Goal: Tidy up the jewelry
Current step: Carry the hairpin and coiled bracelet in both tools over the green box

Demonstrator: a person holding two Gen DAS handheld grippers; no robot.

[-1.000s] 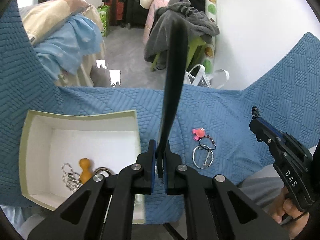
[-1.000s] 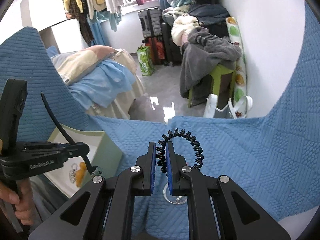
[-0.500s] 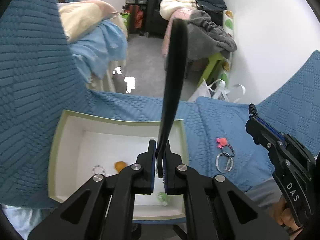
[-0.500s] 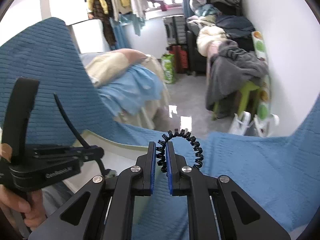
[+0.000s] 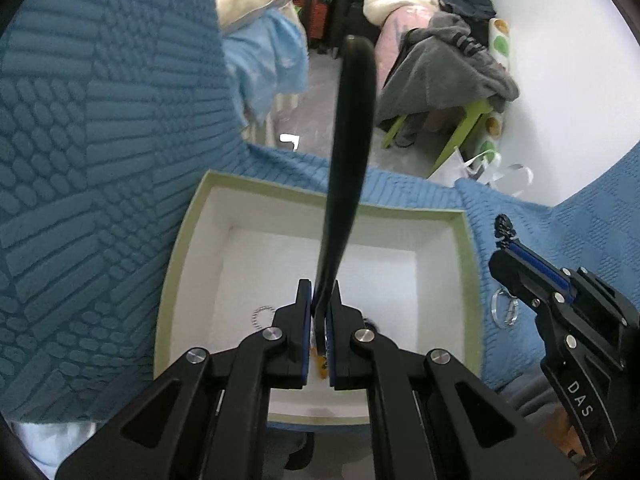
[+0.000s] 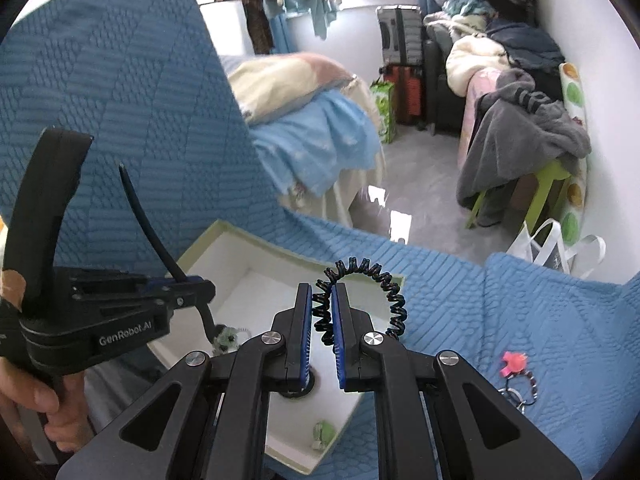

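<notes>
Left wrist view: the left hand-held gripper is closed on the end of a black headband, whose arc rises up and away from the fingers. It hangs directly over the open white box with the pale green rim, which sits on the blue quilted bed cover. Inside the box a small silver chain lies on the floor; something orange shows between the fingers but is too hidden to name. To the right, outside the box, a metal ring rests on the cover just below the right hand-held gripper.

Right wrist view: the right hand-held gripper pinches a black spiral hair tie, its loop standing above the fingertips. It sits over the near right part of the box. A pink charm keyring lies on the cover to the right, well apart from the box.

The step in hand looks like delivery: both pieces are carried above the box. Next, each should be lowered inside the walls and the fingers parted; the long headband may need tilting to fit. The keyring and ring remain to be collected.
</notes>
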